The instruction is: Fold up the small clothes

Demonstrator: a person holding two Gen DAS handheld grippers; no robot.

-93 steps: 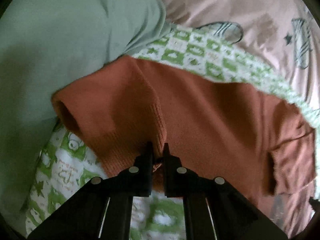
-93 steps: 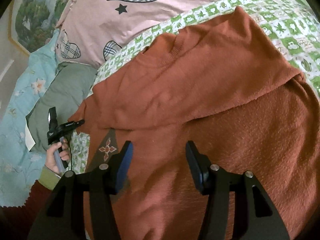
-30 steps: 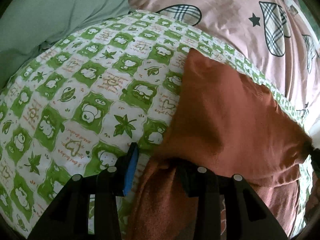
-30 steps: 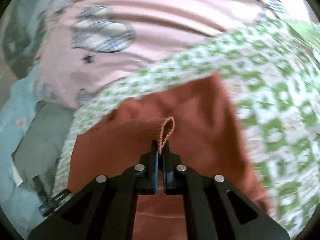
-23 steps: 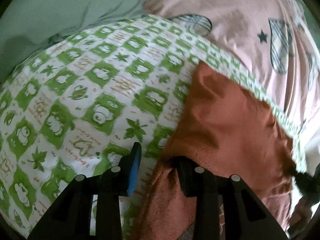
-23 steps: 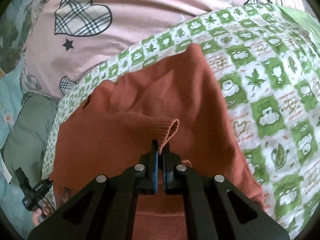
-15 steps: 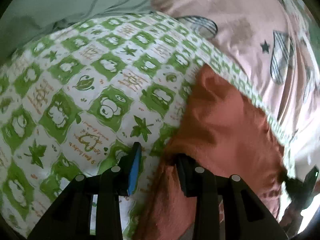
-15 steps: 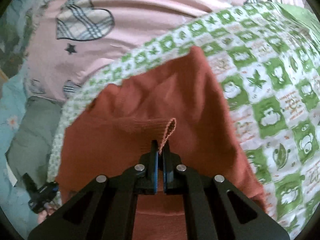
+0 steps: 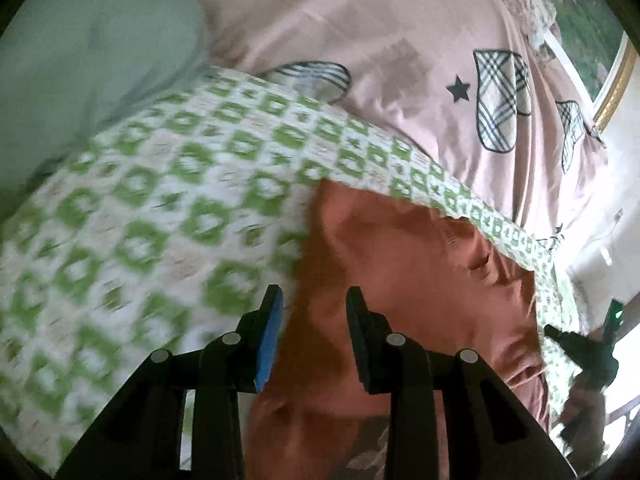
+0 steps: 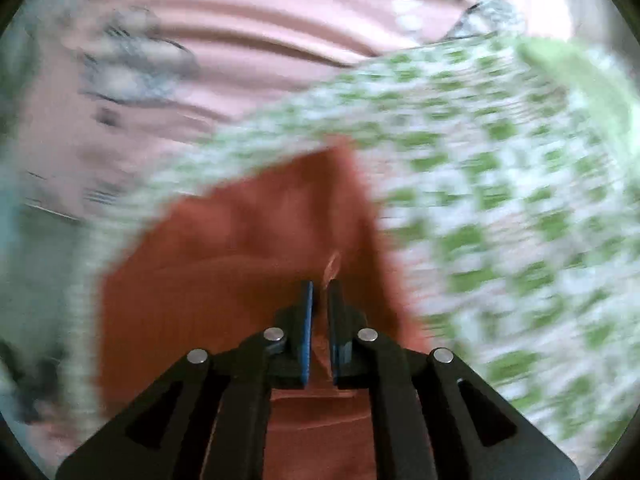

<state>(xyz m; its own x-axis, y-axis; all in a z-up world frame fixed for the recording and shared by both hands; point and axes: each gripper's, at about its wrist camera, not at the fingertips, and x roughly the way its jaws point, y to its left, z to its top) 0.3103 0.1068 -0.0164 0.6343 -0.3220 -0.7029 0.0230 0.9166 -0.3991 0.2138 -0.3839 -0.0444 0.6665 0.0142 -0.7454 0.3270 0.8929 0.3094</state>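
Observation:
A rust-orange knit sweater (image 9: 420, 280) lies partly folded on a green-and-white patterned sheet (image 9: 160, 220). My left gripper (image 9: 314, 304) is open and empty, hovering over the sweater's left edge. In the right wrist view the sweater (image 10: 240, 248) is blurred by motion. My right gripper (image 10: 320, 292) is nearly shut, pinching a fold of the sweater's cuff between its fingers. The right gripper also shows at the far right of the left wrist view (image 9: 580, 344).
A pink duvet with plaid hearts and stars (image 9: 420, 60) lies beyond the sheet. A pale green pillow (image 9: 80, 60) sits at the upper left. A framed picture (image 9: 592, 40) hangs at the upper right. The patterned sheet (image 10: 500, 200) spreads right of the sweater.
The right gripper has moved fast with the cuff still pinched, and its view is now blurred. The left gripper stayed open and shifted over the sweater's edge.

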